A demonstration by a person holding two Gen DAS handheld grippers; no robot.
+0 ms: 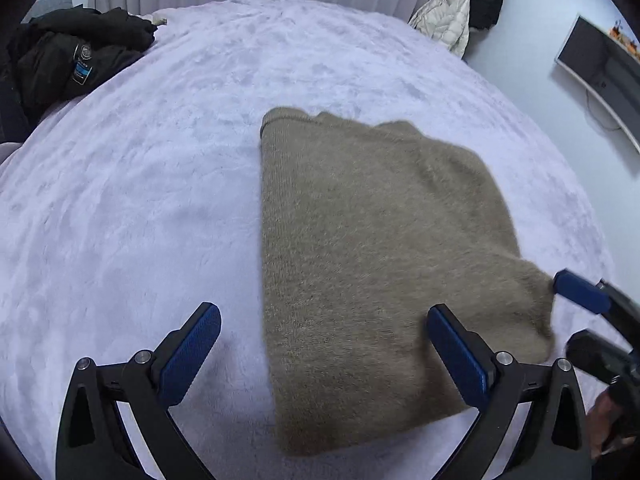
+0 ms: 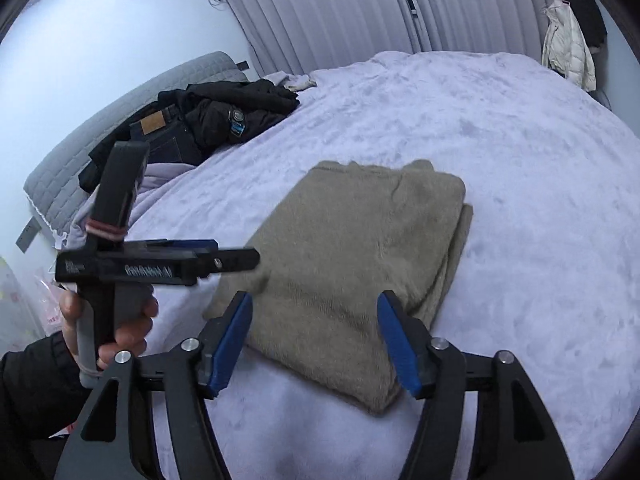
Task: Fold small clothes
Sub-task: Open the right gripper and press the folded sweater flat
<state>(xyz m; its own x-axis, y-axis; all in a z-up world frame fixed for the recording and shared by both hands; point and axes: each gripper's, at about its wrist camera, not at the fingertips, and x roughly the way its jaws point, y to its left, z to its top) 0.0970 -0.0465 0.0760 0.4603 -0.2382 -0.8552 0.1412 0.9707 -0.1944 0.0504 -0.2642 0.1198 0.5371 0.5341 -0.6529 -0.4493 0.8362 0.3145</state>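
Olive knit garment [image 1: 372, 264] lies folded in a rough rectangle on the lavender bed cover [image 1: 132, 200], edges stacked on its right side. Left tongs [image 1: 324, 348] stand wide apart, empty, straddling its near-left edge. Right tongs [image 2: 316, 344] also parted, gripping nothing, above its near corner. Broad bare cover surrounds it; black jacket [image 1: 68, 56] lies well apart at the far-left corner.

Folded sweater [image 2: 352, 276]: olive-tan, fuzzy, fine ribbed knit along one edge. Bed blanket [image 1: 140, 200]: pale lavender, mottled plush. Both grippers: black frames, blue pads [image 2: 234, 344]. Jacket pile [image 1: 68, 56]: black with a blue patch. Jeans [image 2: 160, 136]: dark indigo, tan label. Hanging puffer coat [image 2: 568, 46]: cream. Headboard [image 2: 120, 104]: grey, quilted.
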